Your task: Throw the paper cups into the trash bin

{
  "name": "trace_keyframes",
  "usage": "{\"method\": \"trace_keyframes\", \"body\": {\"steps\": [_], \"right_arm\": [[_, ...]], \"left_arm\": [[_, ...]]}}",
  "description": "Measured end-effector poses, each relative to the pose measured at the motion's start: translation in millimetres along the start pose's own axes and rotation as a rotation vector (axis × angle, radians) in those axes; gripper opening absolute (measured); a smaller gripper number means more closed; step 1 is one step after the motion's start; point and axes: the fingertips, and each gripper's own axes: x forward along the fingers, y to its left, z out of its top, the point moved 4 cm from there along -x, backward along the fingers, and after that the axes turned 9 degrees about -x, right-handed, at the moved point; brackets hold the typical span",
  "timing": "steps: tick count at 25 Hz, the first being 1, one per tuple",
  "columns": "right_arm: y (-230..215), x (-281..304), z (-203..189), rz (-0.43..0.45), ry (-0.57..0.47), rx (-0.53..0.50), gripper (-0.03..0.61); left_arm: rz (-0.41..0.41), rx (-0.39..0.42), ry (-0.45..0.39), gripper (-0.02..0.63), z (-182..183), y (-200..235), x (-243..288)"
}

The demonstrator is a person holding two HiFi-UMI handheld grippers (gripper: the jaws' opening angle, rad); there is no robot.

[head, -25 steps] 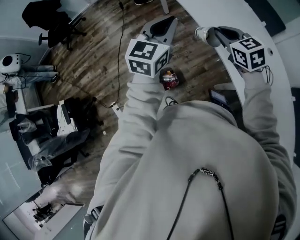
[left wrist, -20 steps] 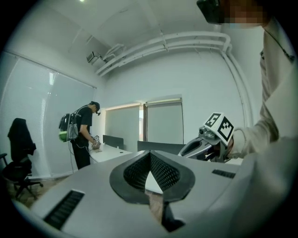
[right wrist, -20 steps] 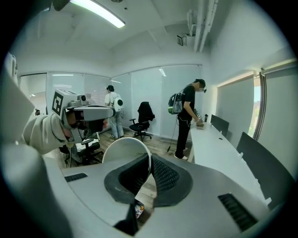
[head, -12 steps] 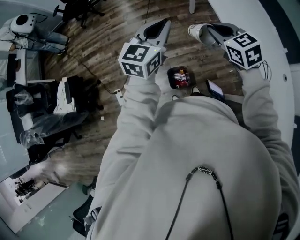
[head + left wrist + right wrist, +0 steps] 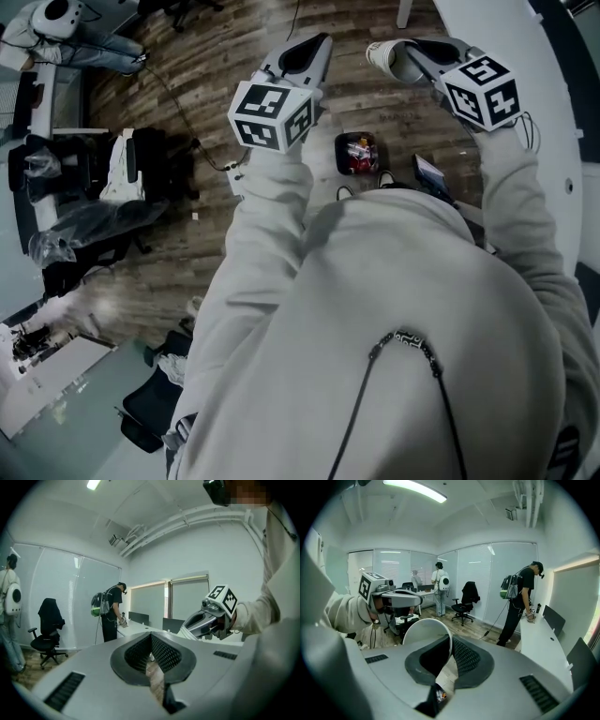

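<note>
In the head view my right gripper (image 5: 399, 54) is shut on the rim of a white paper cup (image 5: 381, 56), held out above the wooden floor. The right gripper view shows the cup (image 5: 424, 631) pinched by its wall between the jaws of that gripper (image 5: 451, 641). A small dark trash bin (image 5: 357, 153) with red rubbish inside stands on the floor, below and between my two hands; it shows through the jaw gap (image 5: 439, 695). My left gripper (image 5: 319, 45) is shut and holds nothing; its jaws meet (image 5: 151, 638) with only floor behind them.
A curved white table (image 5: 555, 112) runs along the right. A dark flat object (image 5: 429, 174) lies near the bin. Office chairs (image 5: 141, 178) and bagged clutter stand at the left, with a cable across the floor. A person with a backpack (image 5: 520, 604) stands by a long desk.
My body has turned and both grippers have swung across the floor with the cup still held. The bin now lies nearer the middle, below and between the two hands.
</note>
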Motion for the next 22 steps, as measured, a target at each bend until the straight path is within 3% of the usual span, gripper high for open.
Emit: {"method": "trace_keyframes", "body": {"steps": [11,20,22], "right_arm": [[16,52,-34,0.153,0.055,0.04,0.041],[48,124,-98,0.279,0.138,0.122,0.041],[62,149,-111,0.312,0.126,0.097,0.041]], "left_arm": [[0.079,-0.102,0.048,-0.006,-49,25,-6],[0.187,-0.258,0.136,-0.006,-140,66,-25],[0.213,-0.273,0.143,-0.006,-163,84,-28]]}}
